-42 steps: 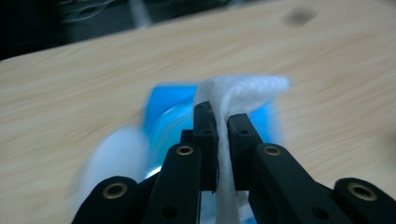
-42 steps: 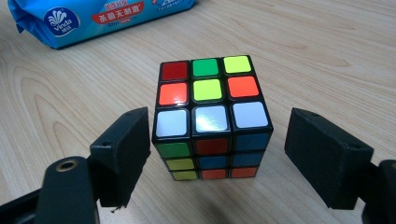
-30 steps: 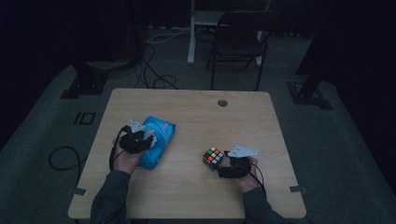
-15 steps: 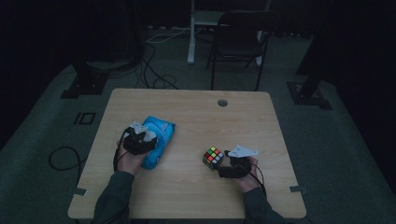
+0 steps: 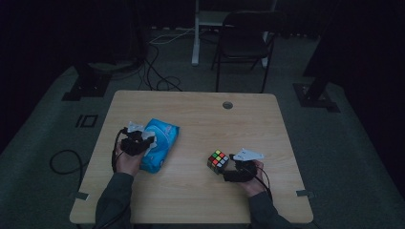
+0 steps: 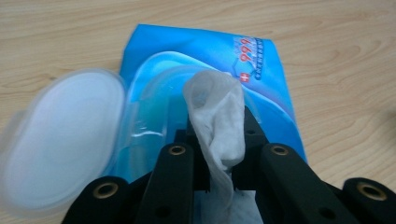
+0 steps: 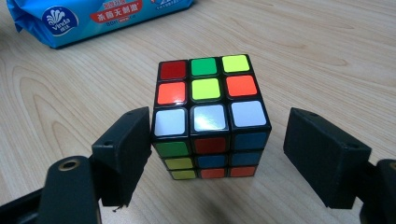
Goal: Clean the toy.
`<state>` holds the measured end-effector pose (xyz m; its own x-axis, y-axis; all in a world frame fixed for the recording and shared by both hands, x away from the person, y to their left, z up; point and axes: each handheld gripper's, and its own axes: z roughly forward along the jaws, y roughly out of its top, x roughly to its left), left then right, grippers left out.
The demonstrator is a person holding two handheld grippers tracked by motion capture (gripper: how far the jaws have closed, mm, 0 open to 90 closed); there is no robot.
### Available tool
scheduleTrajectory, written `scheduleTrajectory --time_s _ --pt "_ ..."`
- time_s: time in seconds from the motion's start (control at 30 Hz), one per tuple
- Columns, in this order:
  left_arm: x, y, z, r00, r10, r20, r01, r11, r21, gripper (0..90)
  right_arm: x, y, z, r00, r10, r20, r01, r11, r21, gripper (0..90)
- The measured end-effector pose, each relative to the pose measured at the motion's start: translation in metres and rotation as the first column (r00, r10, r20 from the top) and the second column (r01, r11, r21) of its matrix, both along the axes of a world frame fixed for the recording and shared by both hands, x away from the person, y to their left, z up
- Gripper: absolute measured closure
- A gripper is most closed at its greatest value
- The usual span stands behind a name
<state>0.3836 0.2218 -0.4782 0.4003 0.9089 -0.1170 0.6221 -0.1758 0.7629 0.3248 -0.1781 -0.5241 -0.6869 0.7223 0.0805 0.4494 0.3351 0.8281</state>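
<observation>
Blue wipes pack (image 5: 159,145) lying flat at left centre of the high view, on the wooden table (image 5: 200,119); flip lid (image 6: 56,140) swung open, at the left of the left gripper view. One white wipe (image 6: 219,126) drawn partway up through the opening, standing at centre of that view. Left gripper (image 6: 217,156) over the near end of the pack, jaws just closed and now pinching the wipe between them. Judged: lid opened and wipe seized; pulling the sheet fully free still to do, lower part of it hidden behind the jaws. Colour cube (image 7: 208,116) upright on the table, right of centre in the high view, apart from the pack. Right gripper (image 7: 219,156) spread around the cube: left pad touching or nearly touching its side, right pad standing clear. Cube not gripped, not lifted.
</observation>
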Motion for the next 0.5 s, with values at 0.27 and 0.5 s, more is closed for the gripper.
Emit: scheduleTrajectory --time_s 0.27,0.5 --pt "-0.009 -0.004 0.017 0.9967 -0.051 0.064 0.054 0.9971 -0.054 82.6 0.0 0.001 0.001 1.0 0.004 0.008 -0.004 1.0 0.002 23.1" --pt "-0.017 -0.005 0.037 0.9885 -0.095 0.118 0.109 0.9869 -0.119 82.6 -0.001 0.0 0.002 0.9999 0.001 0.012 -0.001 1.0 0.013 21.9"
